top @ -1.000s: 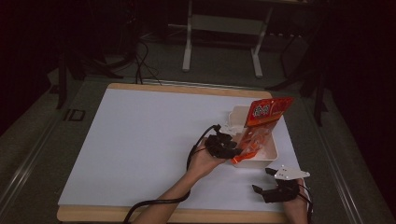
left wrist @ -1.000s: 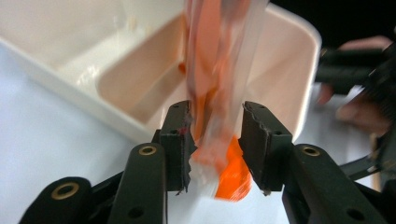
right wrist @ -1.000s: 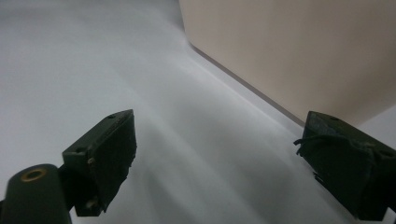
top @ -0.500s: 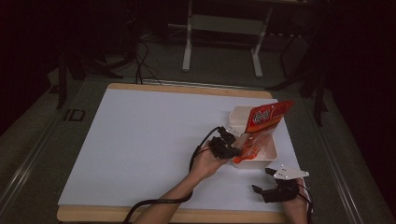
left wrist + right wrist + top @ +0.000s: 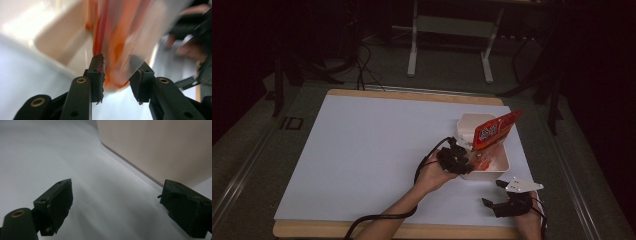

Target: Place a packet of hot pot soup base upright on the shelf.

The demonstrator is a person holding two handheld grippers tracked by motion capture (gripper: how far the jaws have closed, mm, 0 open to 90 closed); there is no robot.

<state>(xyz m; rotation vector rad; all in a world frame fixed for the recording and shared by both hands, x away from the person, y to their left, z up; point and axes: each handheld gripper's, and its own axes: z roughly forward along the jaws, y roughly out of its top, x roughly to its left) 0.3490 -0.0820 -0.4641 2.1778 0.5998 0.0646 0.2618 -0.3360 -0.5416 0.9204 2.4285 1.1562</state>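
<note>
An orange-red snack bag tilts up over a white tub at the right of the table. My left gripper is at the tub's near-left corner, shut on the bag's lower end. In the left gripper view the bag is blurred and its bottom edge sits between the jaws of the left gripper, with the tub behind. My right gripper rests near the table's front right, open. In the right gripper view the right gripper stands wide apart over bare white surface beside the tub wall.
A white sheet covers the wooden table top. The floor behind the table holds a metal stand and cables. The right hand and its gripper lie beyond the tub in the left gripper view.
The left gripper has shifted slightly right and lower with the bag, bringing the bag's lower end farther into the tub. The right gripper has stayed put.
</note>
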